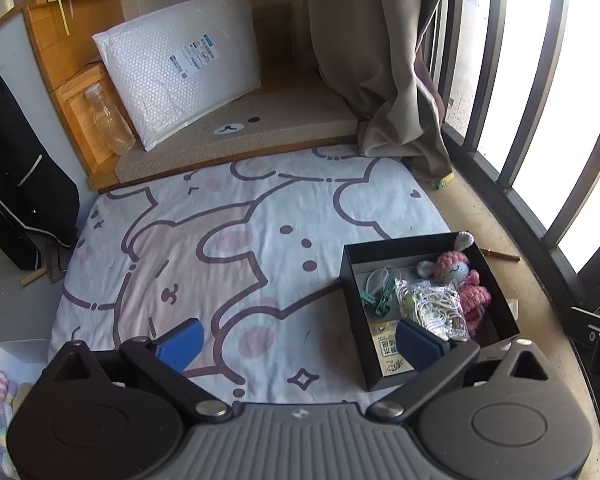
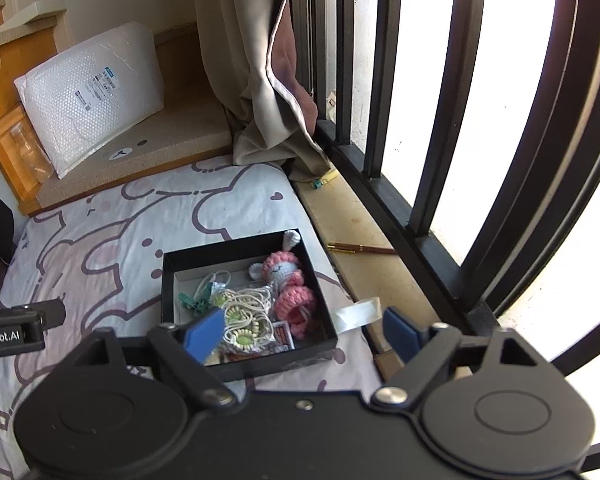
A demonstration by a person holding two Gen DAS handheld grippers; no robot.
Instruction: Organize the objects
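We hold the left gripper [image 1: 300,342] over the patterned sheet [image 1: 228,240], its fingers spread wide and empty. Just right, the black box [image 1: 424,244] rests on the sheet's edge, holding clips, cord and a pink doll [image 1: 460,280]. Our right gripper [image 2: 304,332] hangs above it, fingers apart, empty.

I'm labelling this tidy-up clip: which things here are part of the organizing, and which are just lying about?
Part of the job: black box, crochet doll, green clips, bagged cord and beads, both open grippers, left gripper, right gripper.

Lying about: bubble mailer, clear bottle, pen, curtain.
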